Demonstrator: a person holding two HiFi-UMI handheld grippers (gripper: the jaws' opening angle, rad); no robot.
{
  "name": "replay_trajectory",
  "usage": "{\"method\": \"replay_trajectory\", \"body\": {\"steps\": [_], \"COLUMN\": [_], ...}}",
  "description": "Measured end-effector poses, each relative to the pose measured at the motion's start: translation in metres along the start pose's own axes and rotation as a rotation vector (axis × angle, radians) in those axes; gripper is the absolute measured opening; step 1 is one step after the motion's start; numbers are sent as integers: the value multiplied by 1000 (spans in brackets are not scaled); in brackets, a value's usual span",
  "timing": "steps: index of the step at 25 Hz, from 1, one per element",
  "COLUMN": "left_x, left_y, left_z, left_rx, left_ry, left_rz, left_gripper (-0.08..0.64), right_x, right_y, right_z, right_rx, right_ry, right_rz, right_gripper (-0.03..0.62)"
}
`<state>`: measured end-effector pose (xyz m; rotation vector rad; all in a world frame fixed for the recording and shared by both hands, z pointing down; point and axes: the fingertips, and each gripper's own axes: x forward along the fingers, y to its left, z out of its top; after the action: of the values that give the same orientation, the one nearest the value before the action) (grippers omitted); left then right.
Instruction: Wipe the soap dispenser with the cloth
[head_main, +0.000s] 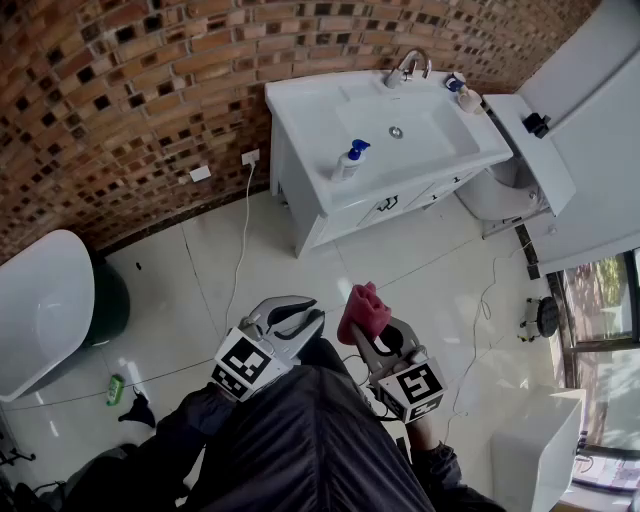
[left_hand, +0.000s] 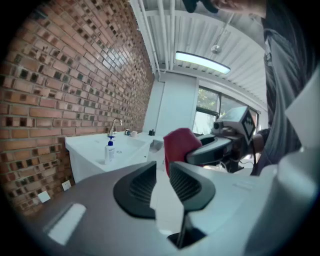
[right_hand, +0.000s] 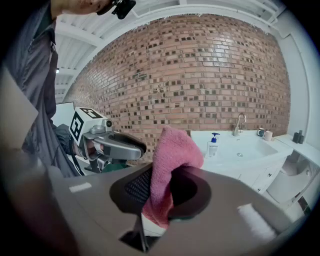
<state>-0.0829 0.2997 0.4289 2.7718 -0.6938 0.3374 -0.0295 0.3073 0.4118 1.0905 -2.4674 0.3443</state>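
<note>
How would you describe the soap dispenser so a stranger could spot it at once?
Find the white sink unit against the brick wall. On its front edge stands the soap dispenser, alone. Its blue pump top sets it apart from the cups beside the tap.

Brick wall (head_main: 120, 90) behind a white vanity (head_main: 300, 100); tap (head_main: 408, 68) at the basin's rear, two cups (head_main: 462, 92) beside it. Toilet (head_main: 500, 190) right of the vanity. Socket (head_main: 250, 157) low on the wall, cable (head_main: 245, 215) trailing over the tiled floor (head_main: 430, 270). Tub (head_main: 40, 300) at left (a green bottle (head_main: 116, 389) lies near it).
</note>
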Motion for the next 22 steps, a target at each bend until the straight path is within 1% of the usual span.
{"method": "replay_trajectory", "body": {"steps": [5, 9, 13, 18, 22], "left_x": [24, 55, 95, 145, 173], "left_y": [27, 58, 102, 161, 200], "left_z": [8, 15, 29, 53, 68], "left_rx": [-5, -11, -19, -40, -56], "left_ry": [2, 12, 30, 66, 81], "left_rz": [15, 29, 53, 87, 137], "left_gripper": [86, 86, 86, 86, 86], "right_x": [19, 46, 82, 129, 166], "right_y": [-32, -70, -124, -198, -247], "right_z": [6, 15, 27, 60, 82], "right_rx": [5, -20, -28, -86, -76], "right_ry": [1, -5, 6, 33, 43], "right_rz": [4, 24, 50, 74, 103], "right_gripper": [72, 72, 72, 72, 72]}}
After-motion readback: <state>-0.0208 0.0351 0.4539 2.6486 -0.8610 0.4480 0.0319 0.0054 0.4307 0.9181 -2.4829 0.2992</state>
